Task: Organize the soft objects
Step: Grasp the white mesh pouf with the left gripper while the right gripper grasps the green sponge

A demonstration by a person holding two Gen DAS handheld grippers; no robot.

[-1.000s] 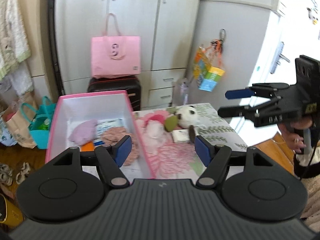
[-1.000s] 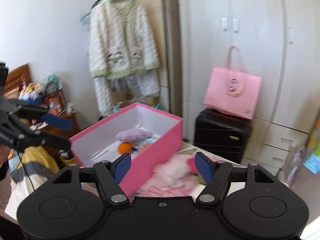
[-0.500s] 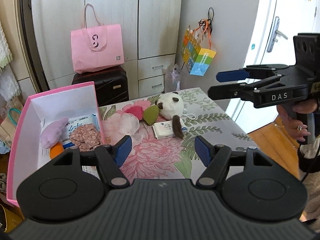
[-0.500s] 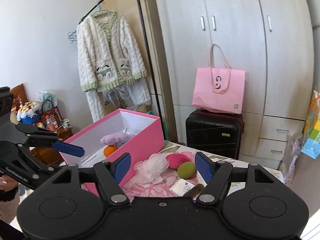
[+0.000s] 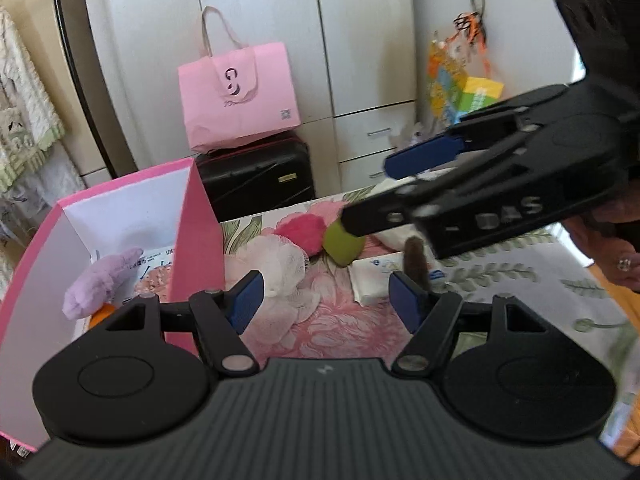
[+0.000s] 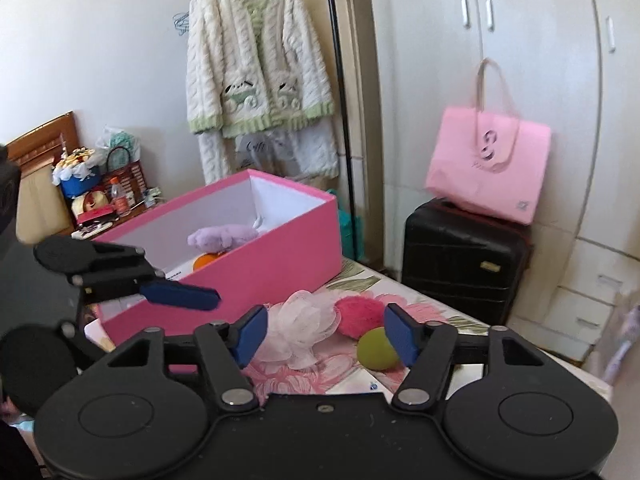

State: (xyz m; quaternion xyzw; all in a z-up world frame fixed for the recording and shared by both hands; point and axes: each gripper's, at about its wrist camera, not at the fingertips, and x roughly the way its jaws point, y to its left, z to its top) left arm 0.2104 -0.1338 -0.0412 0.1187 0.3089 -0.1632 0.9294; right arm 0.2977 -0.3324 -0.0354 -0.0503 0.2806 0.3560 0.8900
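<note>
The white mesh puff (image 6: 304,330) lay on the floral worktop (image 5: 500,276), just beside the pink box (image 6: 276,252), and it looked to me like the next thing to go in. I judged it almost weightless and springy, a thing that would collapse under the pads, so I would pinch deep through its gathered middle rather than nip a loose frill. Touching it sat the fuzzy pink pompom (image 6: 358,314), with the green sponge (image 6: 377,348) just beside that; both seemed equally light and squashy, the sponge smoother and likelier to pop out. A tissue pack (image 5: 370,280) lay nearby. Inside the box a lilac plush (image 6: 222,236) and something orange (image 6: 206,261) already rested. My right gripper (image 6: 322,336) was closing with nothing between its fingers; my left gripper (image 5: 326,300) stood parted and empty, near the puff.
</note>
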